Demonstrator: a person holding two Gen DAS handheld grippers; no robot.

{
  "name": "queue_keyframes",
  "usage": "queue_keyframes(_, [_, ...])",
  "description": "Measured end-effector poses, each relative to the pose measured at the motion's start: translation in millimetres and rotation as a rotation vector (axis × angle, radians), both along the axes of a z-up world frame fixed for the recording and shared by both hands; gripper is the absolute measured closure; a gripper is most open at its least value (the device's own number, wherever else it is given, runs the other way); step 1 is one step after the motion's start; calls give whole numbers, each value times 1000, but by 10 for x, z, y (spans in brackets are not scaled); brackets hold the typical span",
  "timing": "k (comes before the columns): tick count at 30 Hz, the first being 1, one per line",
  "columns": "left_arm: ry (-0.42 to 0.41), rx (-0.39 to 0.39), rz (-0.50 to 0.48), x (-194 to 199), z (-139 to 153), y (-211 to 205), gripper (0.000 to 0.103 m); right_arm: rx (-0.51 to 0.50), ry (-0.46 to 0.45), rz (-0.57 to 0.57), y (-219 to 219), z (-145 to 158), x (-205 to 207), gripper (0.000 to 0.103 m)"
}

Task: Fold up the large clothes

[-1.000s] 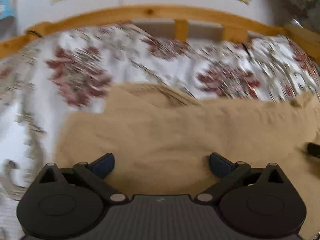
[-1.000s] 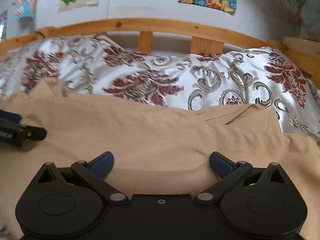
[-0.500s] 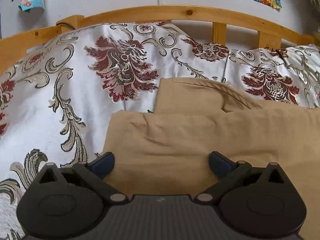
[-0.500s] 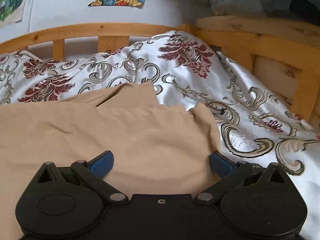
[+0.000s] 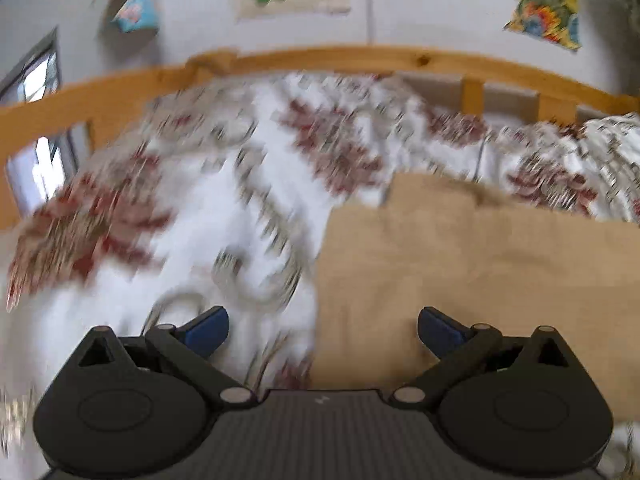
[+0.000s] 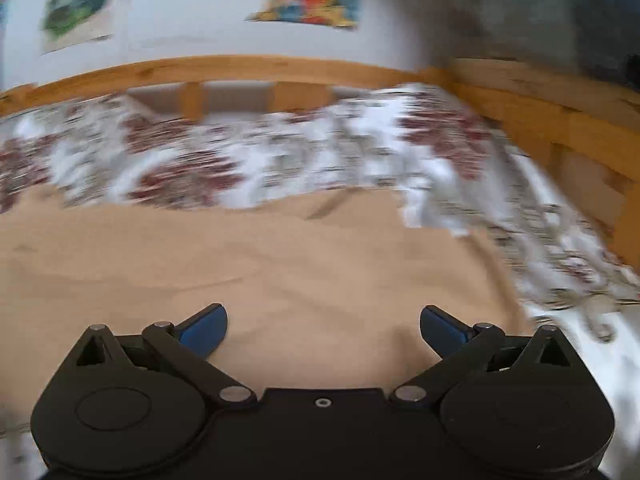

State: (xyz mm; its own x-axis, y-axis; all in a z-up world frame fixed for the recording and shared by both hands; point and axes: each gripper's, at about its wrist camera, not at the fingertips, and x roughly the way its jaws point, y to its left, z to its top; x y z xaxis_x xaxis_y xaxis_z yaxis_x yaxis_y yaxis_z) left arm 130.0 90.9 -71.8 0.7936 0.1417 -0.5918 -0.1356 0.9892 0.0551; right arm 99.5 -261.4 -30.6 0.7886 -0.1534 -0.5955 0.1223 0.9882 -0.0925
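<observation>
Two grippers, both released and empty: my left gripper [image 5: 322,330] straddles the left edge of the tan garment [image 5: 480,272], my right gripper [image 6: 323,328] hangs over its right part. The garment lies flat on the floral bedspread [image 5: 208,208], filling the 3 o'clock side of the left view. I judge I am between folds; next, each gripper needs an edge to pinch. Blur hides seams, and the near hem is cut off.
</observation>
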Motion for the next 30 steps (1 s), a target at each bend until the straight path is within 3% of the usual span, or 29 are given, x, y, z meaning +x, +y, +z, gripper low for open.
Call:
queue_keyframes(2, [25,-28,13,-48,-106,77,1,-11,-8,23,165,-29,-67,1])
queue_keyframes(5, [15,12,-7,-77,-151,40,0,-64,-42,43,291,-190,-127,1])
queue_keyframes(11, [23,53,-35,-61,-223,-32,0,-28,-12,48,249,-369,-89,1])
queue_keyframes(17, [24,14,14,-158,-46,-42,0,-2,-9,45,223,-326,-93,1])
queue_keyframes(22, [-9,-112,-58,-531,184,-133,0,117,-9,-56,96,0,-180,1])
queue_keyframes(28, [92,-443,-211,-638,153,-208,0,377,-7,-248,-147,350,-581,1])
queue_keyframes(30, [138,-524,-207,-537,69,-213,0,416,18,-347,-239,351,-753,1])
